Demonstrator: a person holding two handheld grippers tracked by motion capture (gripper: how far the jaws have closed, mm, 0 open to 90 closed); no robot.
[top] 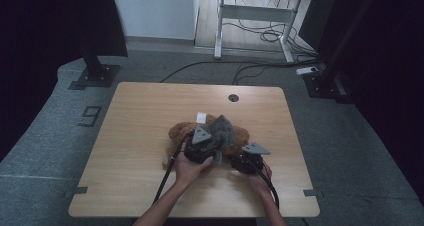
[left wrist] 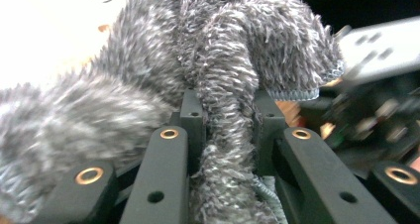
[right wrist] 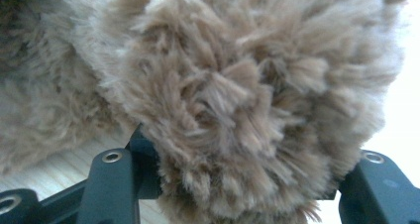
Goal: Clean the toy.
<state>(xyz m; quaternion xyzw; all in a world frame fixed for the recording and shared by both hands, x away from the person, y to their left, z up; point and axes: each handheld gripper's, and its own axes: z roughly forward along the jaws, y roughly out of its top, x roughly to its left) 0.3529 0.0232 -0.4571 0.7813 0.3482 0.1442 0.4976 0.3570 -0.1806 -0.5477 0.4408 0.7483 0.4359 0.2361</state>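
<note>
A brown plush toy (top: 179, 132) lies in the middle of the wooden table (top: 135, 176), with a grey fuzzy cloth (top: 224, 128) over it. My left gripper (top: 214, 137) is shut on a fold of that grey cloth (left wrist: 223, 60), which runs down between the jaws of the left gripper (left wrist: 228, 112). To its right, my right gripper (top: 244, 162) sits low at the toy's near side. In the right gripper view a rounded furry limb of the toy (right wrist: 237, 85) fills the gap of the right gripper (right wrist: 245, 169), its fur touching both jaws.
A white tag (top: 201, 117) pokes out behind the toy. A round cable hole (top: 233, 97) is near the table's far edge. Cables trail from both grippers toward the near edge. A desk frame (top: 255, 16) and floor cables stand beyond the table.
</note>
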